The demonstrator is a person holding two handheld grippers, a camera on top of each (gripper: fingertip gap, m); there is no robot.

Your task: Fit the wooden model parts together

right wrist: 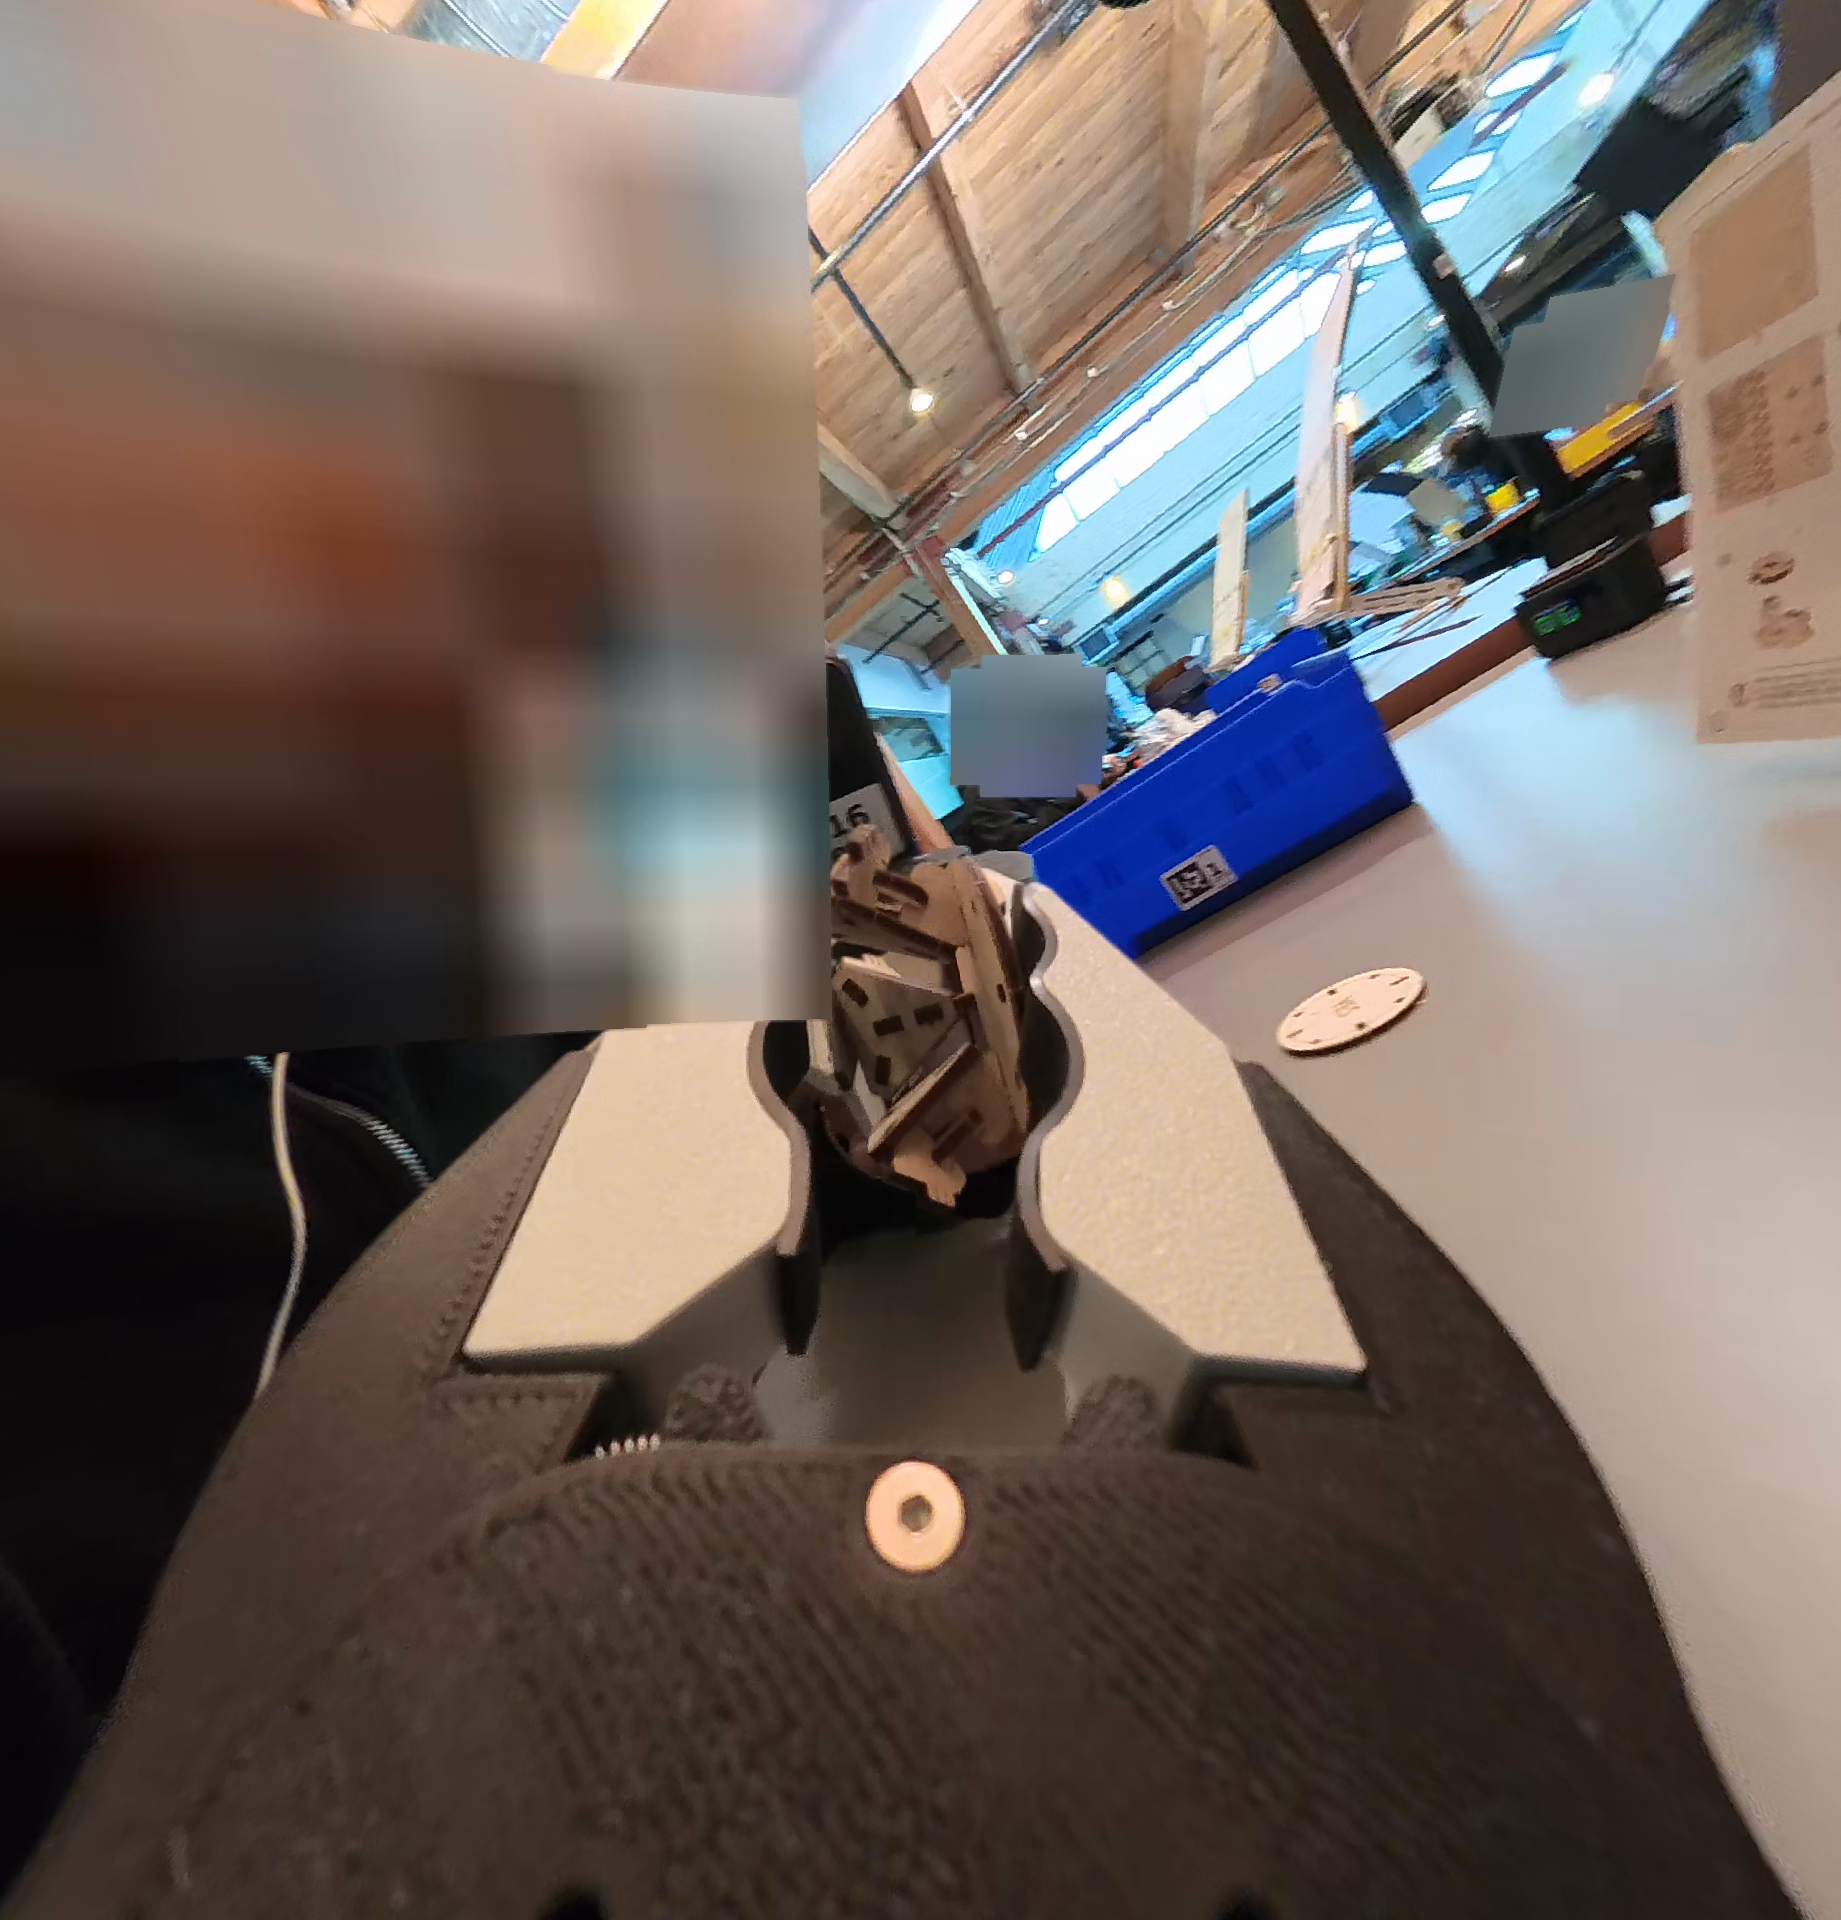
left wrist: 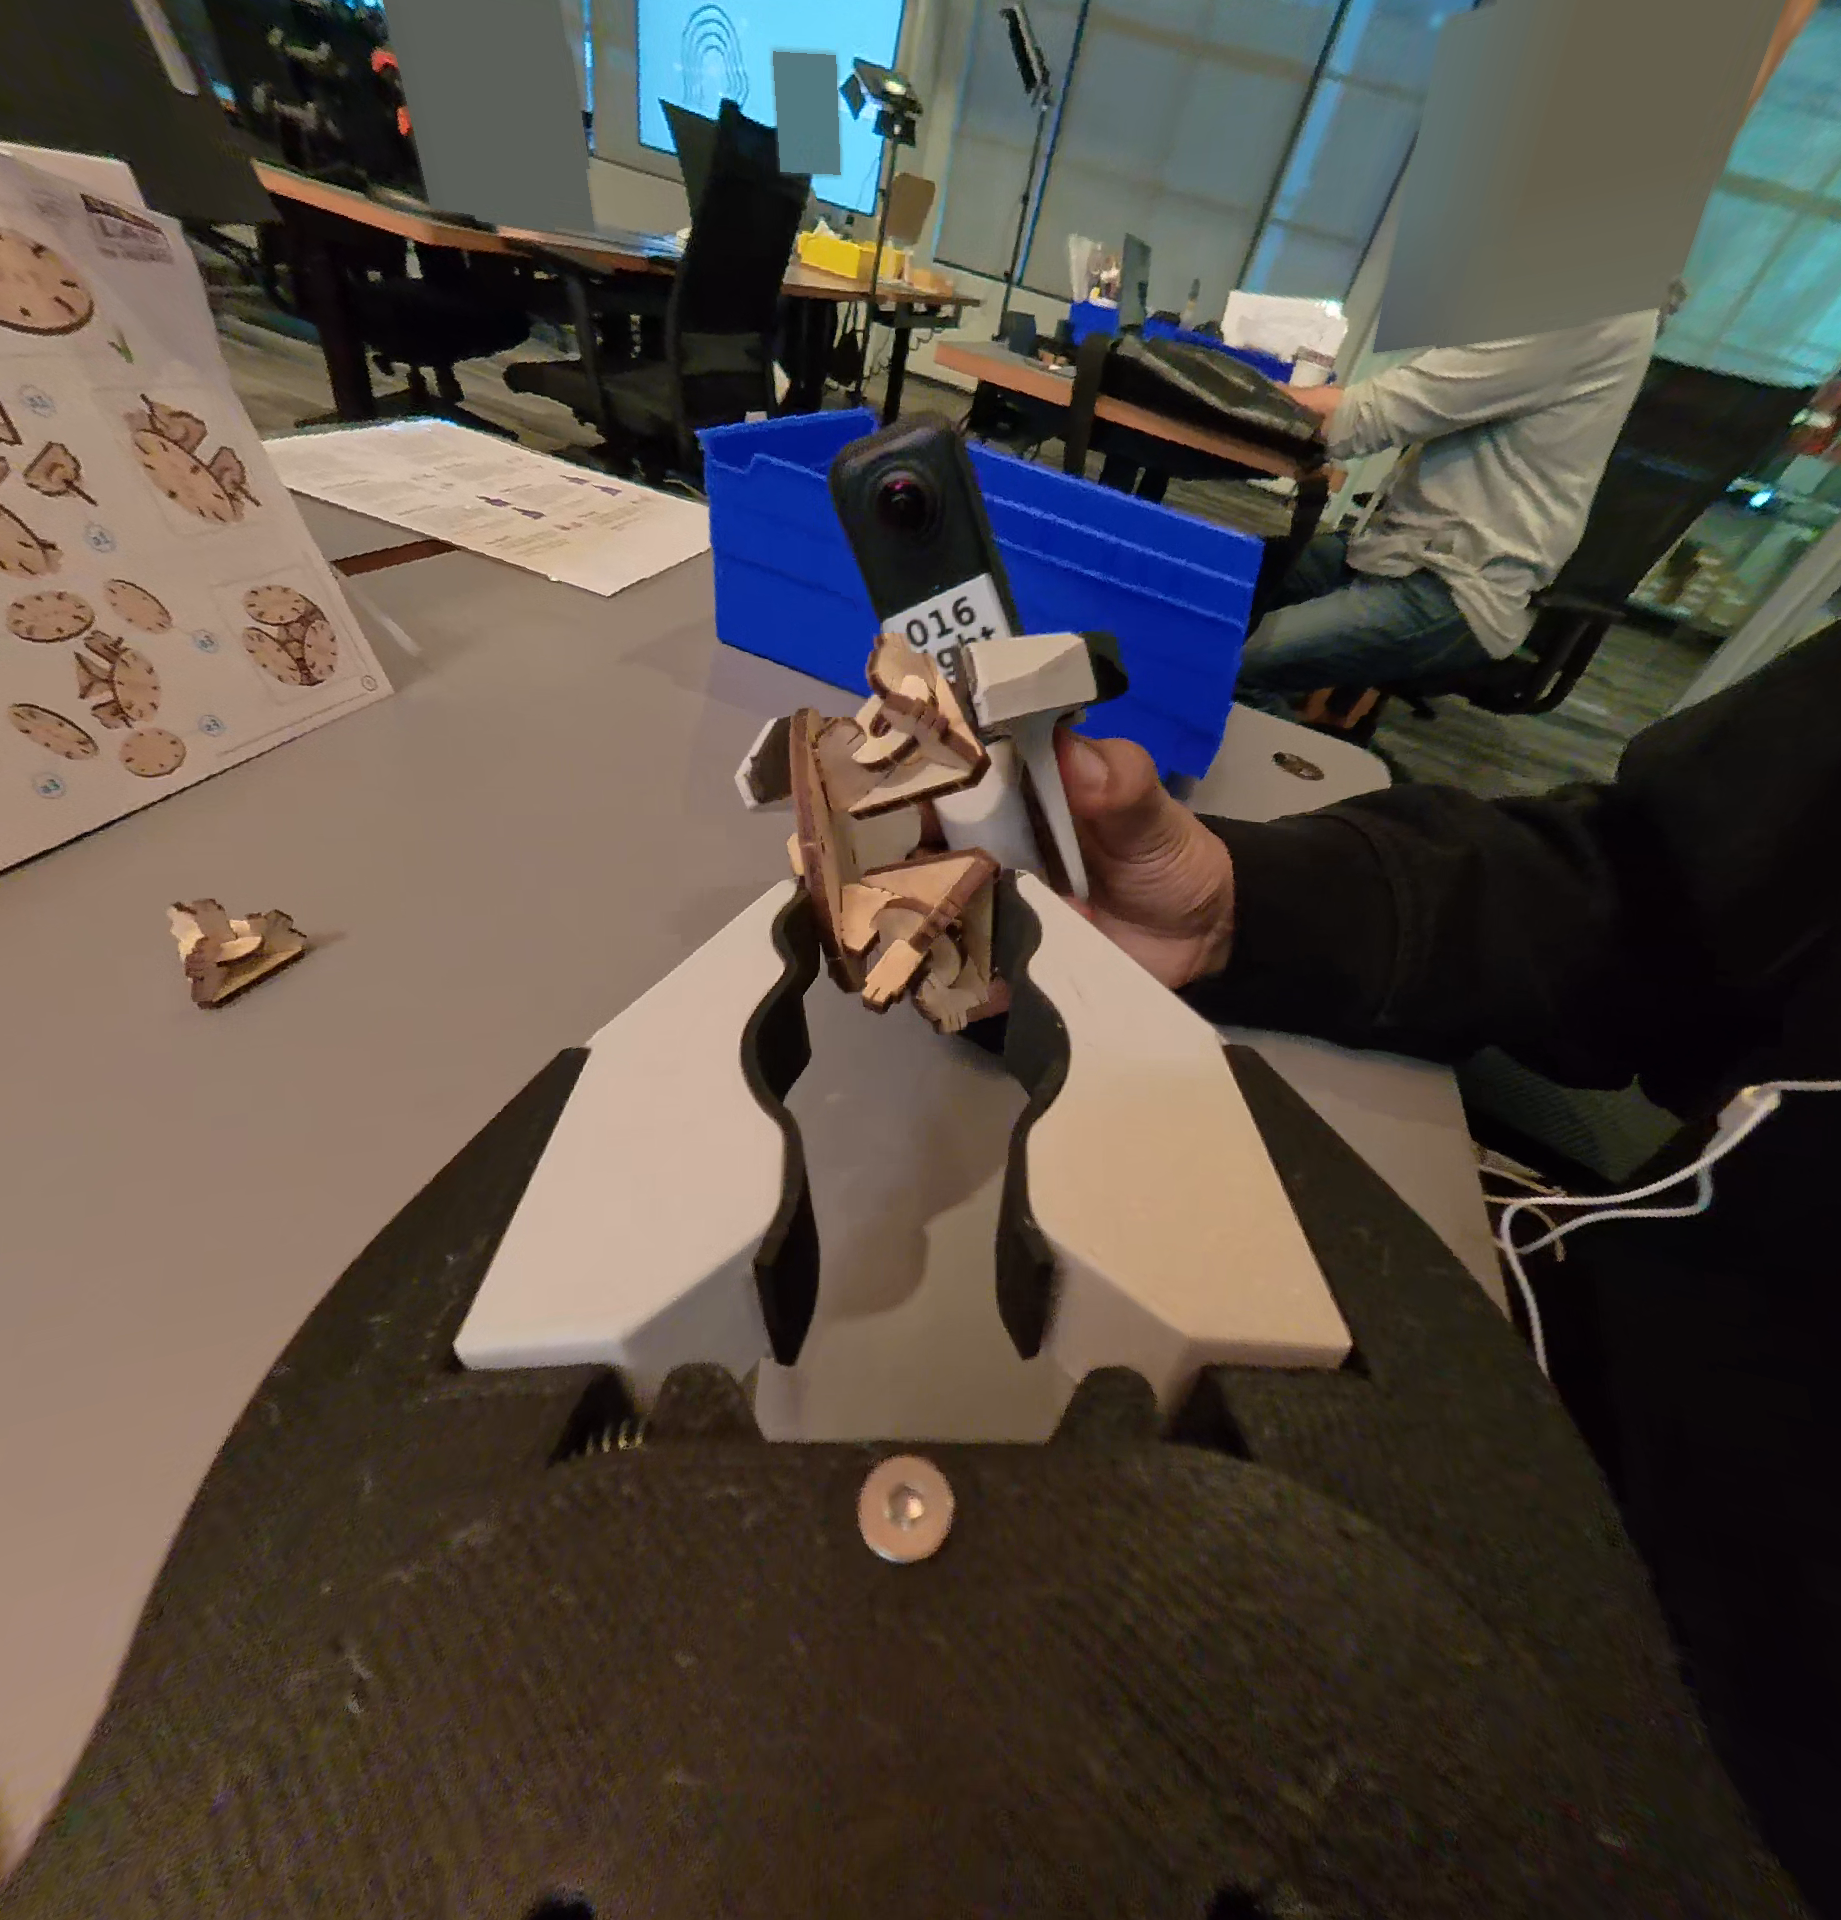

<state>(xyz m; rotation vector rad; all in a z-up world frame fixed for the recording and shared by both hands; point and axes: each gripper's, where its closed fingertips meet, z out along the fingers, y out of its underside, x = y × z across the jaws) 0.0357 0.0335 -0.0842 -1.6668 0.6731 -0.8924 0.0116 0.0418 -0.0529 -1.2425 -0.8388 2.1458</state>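
left tongs (left wrist: 911, 935) and right tongs (right wrist: 911, 1039) both closed on one wooden assembly (left wrist: 895, 862) above the tabletop (left wrist: 428, 831); may snap if squeezed or twisted apart.

The instruction sheet (left wrist: 116, 499) left of the wooden assembly (left wrist: 895, 862) was cut off by the frame edge. In the right wrist view, a blurred patch covered the left finger's tip beside the assembly. The assembly hid the right gripper (left wrist: 926, 748) pads.
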